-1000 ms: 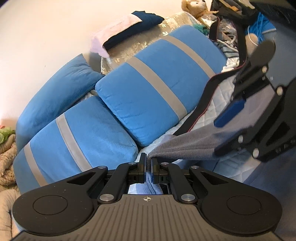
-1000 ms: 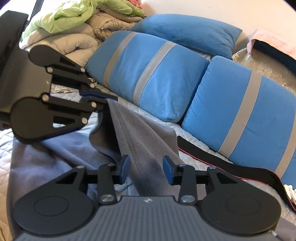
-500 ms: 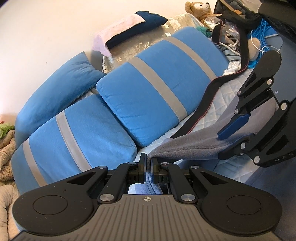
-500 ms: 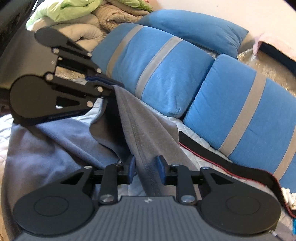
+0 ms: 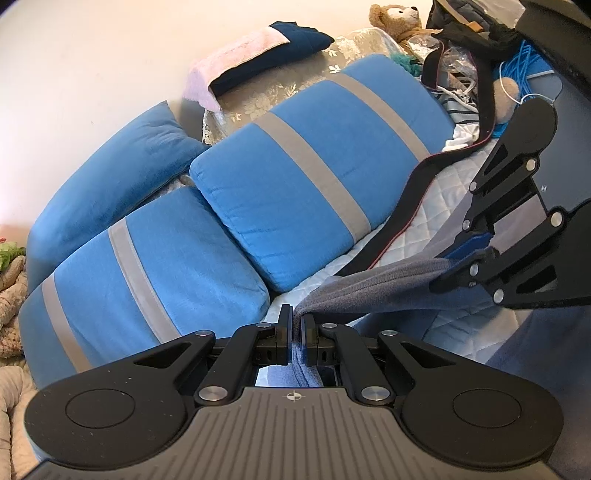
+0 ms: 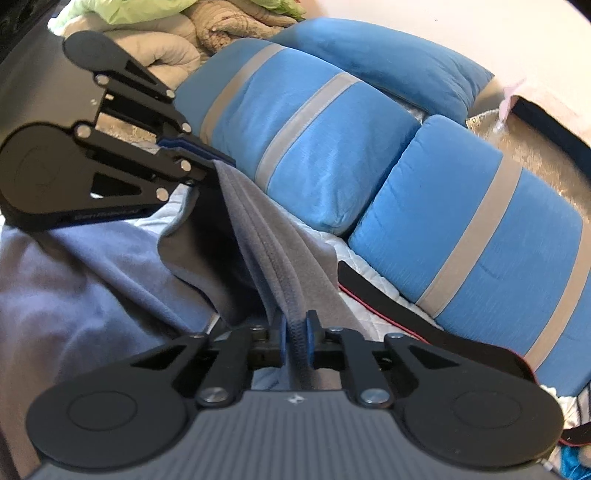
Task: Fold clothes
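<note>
A grey fleece garment (image 5: 369, 288) lies on the bed, its edge stretched between both grippers. My left gripper (image 5: 296, 317) is shut on one end of that edge; the right wrist view shows it (image 6: 218, 160) at the upper left, with the cloth (image 6: 251, 221) hanging from it. My right gripper (image 6: 294, 325) is closing, and its blue pads pinch the thick hem of the garment. In the left wrist view the right gripper (image 5: 461, 254) sits at the right, clamped on the other end of the edge. The rest of the garment is spread below, bluish in shadow.
Two blue pillows with grey stripes (image 5: 310, 177) (image 6: 306, 147) lean against the wall behind the garment, over a white quilted bedcover (image 5: 436, 206). A black strap (image 6: 406, 317) lies beside them. A teddy bear (image 5: 399, 18), folded towels (image 5: 258, 55) and piled blankets (image 6: 177, 44) sit further back.
My right gripper's jaws have gone from wide apart to closed on the garment's hem, and the edge now runs taut between the two grippers. The left gripper has stayed put.
</note>
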